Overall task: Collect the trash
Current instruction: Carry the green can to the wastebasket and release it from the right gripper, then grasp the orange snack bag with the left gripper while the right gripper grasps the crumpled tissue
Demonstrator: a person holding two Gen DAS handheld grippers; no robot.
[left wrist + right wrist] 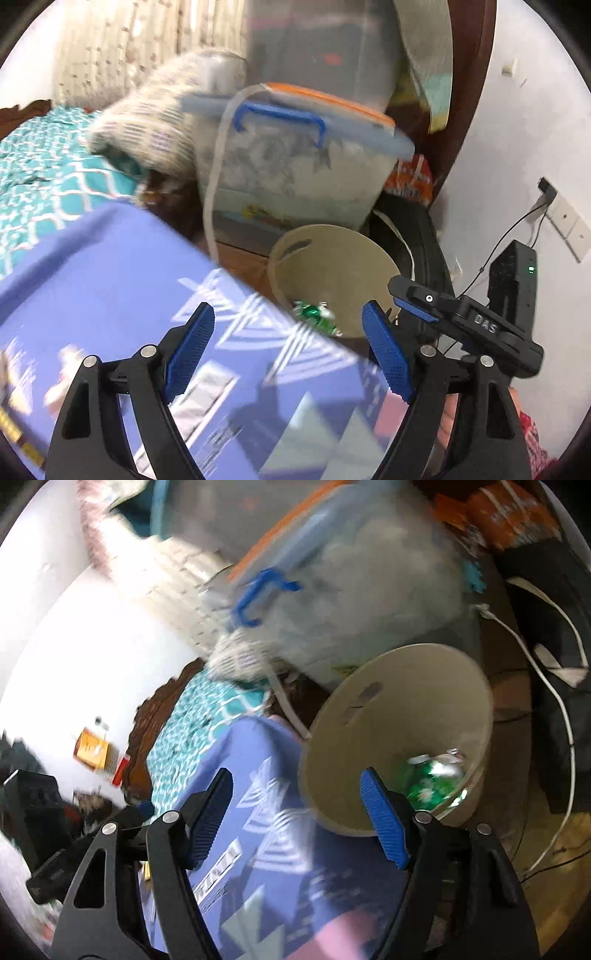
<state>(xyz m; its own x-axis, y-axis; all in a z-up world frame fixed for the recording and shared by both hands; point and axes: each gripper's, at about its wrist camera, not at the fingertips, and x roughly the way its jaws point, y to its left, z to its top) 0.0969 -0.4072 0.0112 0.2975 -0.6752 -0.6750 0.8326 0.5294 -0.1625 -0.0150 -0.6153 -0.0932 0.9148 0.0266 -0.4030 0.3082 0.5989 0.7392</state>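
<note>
Inside the beige bin [399, 709] beside the bed [55, 170] I see a green wrapper [436, 779]. Both my left hand-held gripper [288, 350] and right hand-held gripper [295, 812] gape, empty.

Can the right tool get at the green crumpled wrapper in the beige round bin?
Probably yes: the right tool is open and empty, the beige round bin is uncovered, and the green crumpled wrapper lies exposed at its bottom, though deep inside.

crumpled green wrapper [437, 781] lies inside the round beige bin [406, 686].

Matt beige plastic bin [402, 716]; shiny green wrapper [436, 779]; translucent plastic box [295, 173]; purple cloth [110, 280].
</note>
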